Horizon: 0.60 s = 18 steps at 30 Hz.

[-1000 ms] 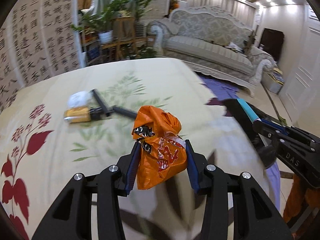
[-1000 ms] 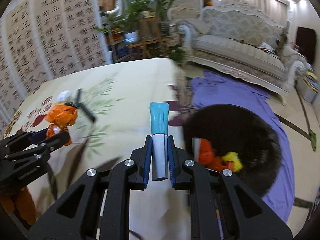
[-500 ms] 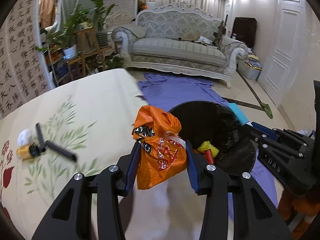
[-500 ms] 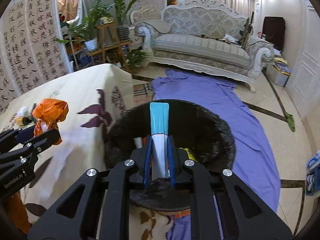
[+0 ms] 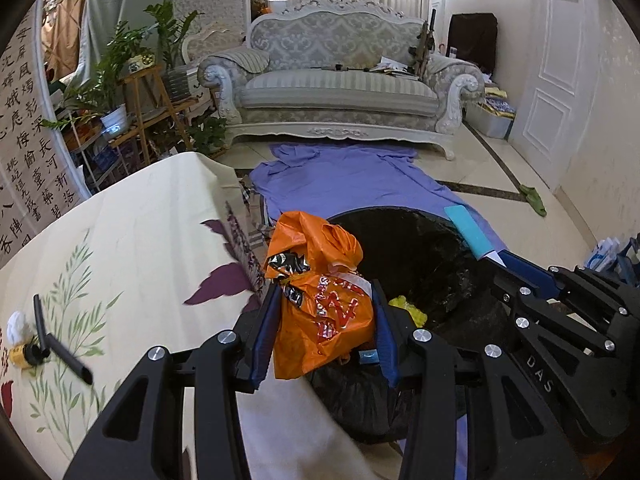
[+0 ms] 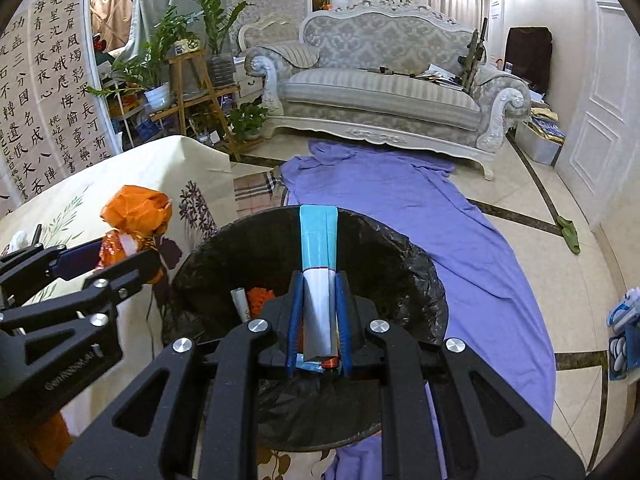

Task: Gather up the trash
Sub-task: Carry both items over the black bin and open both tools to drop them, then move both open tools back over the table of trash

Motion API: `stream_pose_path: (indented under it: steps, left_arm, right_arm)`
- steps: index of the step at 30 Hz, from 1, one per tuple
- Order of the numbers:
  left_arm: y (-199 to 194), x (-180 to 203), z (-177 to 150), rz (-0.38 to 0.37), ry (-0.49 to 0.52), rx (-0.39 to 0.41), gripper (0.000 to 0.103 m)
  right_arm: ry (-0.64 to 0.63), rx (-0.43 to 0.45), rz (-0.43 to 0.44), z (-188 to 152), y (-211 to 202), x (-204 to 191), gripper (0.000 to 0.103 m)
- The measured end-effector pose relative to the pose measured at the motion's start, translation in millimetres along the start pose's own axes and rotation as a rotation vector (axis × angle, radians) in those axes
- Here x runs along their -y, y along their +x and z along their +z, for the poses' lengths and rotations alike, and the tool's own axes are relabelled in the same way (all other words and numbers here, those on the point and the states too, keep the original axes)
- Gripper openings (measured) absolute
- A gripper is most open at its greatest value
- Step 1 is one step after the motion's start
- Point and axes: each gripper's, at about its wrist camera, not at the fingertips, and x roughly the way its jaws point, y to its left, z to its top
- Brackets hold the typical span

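Observation:
My left gripper (image 5: 325, 312) is shut on a crumpled orange snack bag (image 5: 320, 292), held at the near rim of a bin lined with a black bag (image 5: 404, 248). My right gripper (image 6: 318, 300) is shut on a flattened teal-and-white tube (image 6: 318, 256), right above the bin (image 6: 392, 276). In the right wrist view the orange bag (image 6: 136, 216) and left gripper (image 6: 116, 256) show at the left. The right gripper (image 5: 500, 258) with the tube (image 5: 468, 230) shows at the right of the left wrist view. Orange, yellow and white scraps lie inside the bin.
A table with a cream floral cloth (image 5: 132, 232) sits left of the bin, carrying a black tube piece (image 5: 60, 348), a white wad (image 5: 16, 322) and a yellow item (image 5: 22, 354). A purple sheet (image 6: 400, 188) covers the floor before a sofa (image 6: 380, 92). Plants (image 6: 168, 52) stand at the left.
Both grippers swung right from above the table to the bin, each still holding its item. The bin now fills the middle of both views; the table items slid off to the left.

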Motion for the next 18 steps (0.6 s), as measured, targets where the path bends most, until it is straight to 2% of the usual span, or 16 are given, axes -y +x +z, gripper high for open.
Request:
stream_pose_path:
  steps: [6,7,9,11,13,18]
  left_arm:
    - [16.3,9.8,3.5,-0.004,0.034,-0.041,0.045]
    - [19.9,10.8,4.3,0.003,0.039,-0.051,0.047]
    - [23.2,9.5,3.4,0.006,0.032,-0.068,0.060]
    - [21.0,6.7,5.2,0.003,0.015,-0.061,0.067]
    - [18.8,3.5,5.4,0.001,-0.001,-0.055,0.072]
    - [13.9,-3.4,3.3,-0.004,-0.034,-0.058,0.073]
  right_arm:
    - [0.017,-0.011,-0.009,2.1,10.7,7.7,0.019]
    - [0.022,-0.014,-0.013,1.5,12.7,9.4,0.023]
    - [0.027,-0.018,-0.020,1.9,14.9,11.7,0.029]
    - [0.032,-0.018,-0.031,1.3,14.9,13.3,0.036]
    - [0.036,-0.013,-0.040,0.9,13.4,14.0,0.041]
    - [0.058,-0.002,-0.048,2.0,6.4,15.7,0.051]
